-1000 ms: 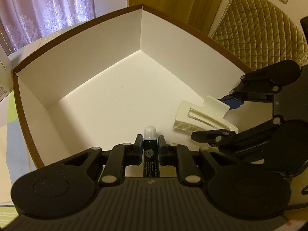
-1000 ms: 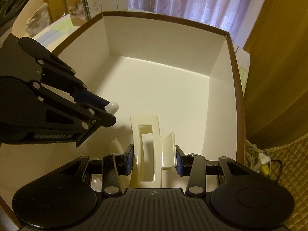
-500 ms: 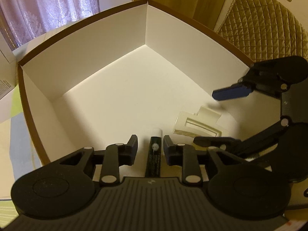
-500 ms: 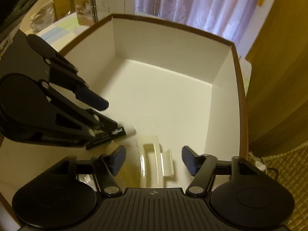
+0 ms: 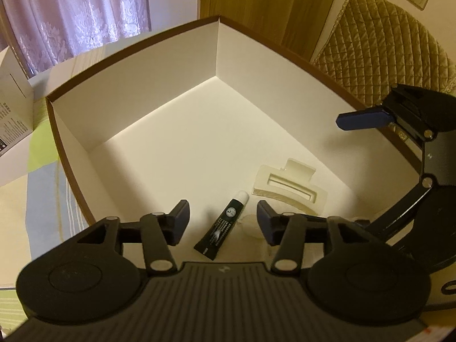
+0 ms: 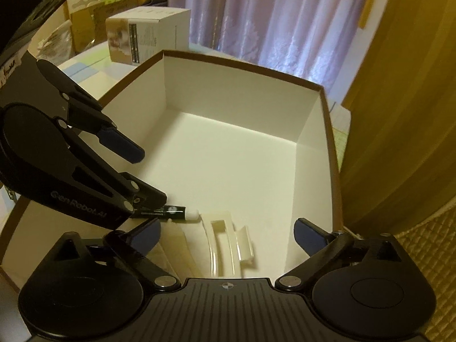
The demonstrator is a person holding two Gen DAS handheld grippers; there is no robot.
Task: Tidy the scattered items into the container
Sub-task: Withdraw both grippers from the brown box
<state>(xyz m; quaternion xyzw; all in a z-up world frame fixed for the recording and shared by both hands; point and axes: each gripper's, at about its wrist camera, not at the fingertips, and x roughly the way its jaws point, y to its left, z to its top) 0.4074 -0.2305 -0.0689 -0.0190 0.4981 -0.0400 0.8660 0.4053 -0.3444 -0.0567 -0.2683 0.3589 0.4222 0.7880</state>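
Purple curtains [image 6: 256,14] hang behind the table, and on the table stands the brown box [image 5: 136,97] with white walls inside, which we take for the container of the task. We see two items lying on its floor, near the corner closest to us: a small dark tube [image 5: 223,226] with a white cap, and a cream hair clip [image 5: 287,183] just beside it, the cap end of the tube toward the clip. In the right wrist view the tube [image 6: 171,210] lies partly under the left gripper and its cap comes almost to the clip [image 6: 228,239]; we cannot tell if they touch.

Our left gripper [image 5: 222,219] hangs over the tube with its jaws spread, holding nothing. Our right gripper [image 6: 228,235] is above the clip, jaws also spread wide and empty. So we judge both items are delivered, and any other scattered items are outside these views.

About handling, we judge the tube as very light and a little soft in the body, so it is better to pinch it across the middle, not hard. The clip seems stiff, smooth plastic, light, maybe slippery and breakable at the thin teeth; we would take it across the two long flat sides. The box is cardboard and can slide if we push its wall
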